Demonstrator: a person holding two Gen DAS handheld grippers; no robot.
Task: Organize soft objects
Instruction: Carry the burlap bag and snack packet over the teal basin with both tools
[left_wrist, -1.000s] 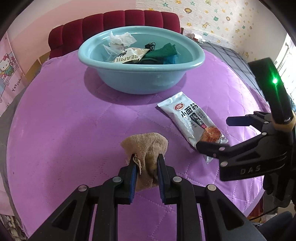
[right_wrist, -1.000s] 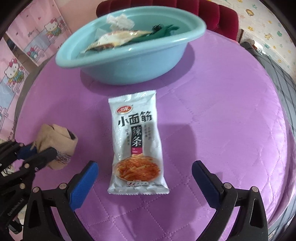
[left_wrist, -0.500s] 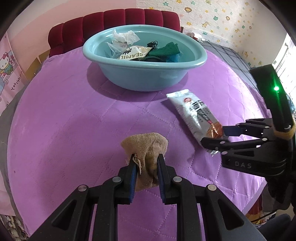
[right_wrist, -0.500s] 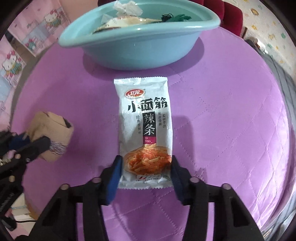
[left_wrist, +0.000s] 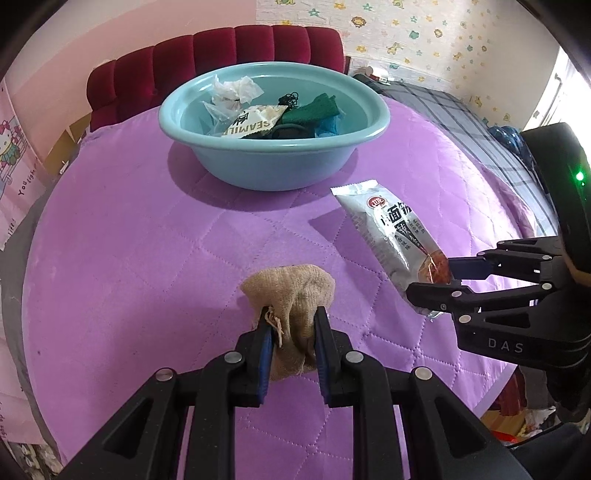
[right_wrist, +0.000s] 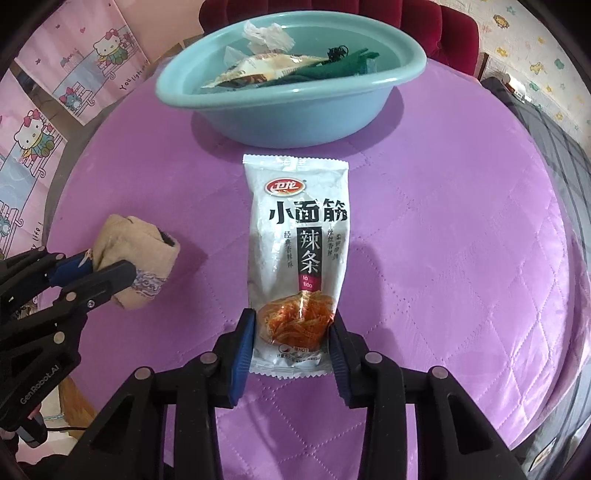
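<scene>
**Both grippers loaded, basin ahead**

Left gripper (left_wrist: 290, 334) clamped tight on tan cloth bundle (left_wrist: 291, 291), over purple quilt (left_wrist: 147, 258). Right gripper (right_wrist: 293, 341) jaws closing, pads squeezing lower end of snack packet (right_wrist: 297, 251). Blue basin (right_wrist: 295, 110) just beyond, holding wrappers and green cloth.

Snack pack (right_wrist: 297, 254): red logo "卫龙", large "小面筋", black panel "辣条", "la tiao" below.
Packet in basin (left_wrist: 255, 123): "SEAMIL…".
Right gripper (left_wrist: 439, 278) body: "DAS".
Left gripper (right_wrist: 107, 273) body: "GenRobot.AI".
Pink poster (right_wrist: 33, 122): "You light…".
</scene>
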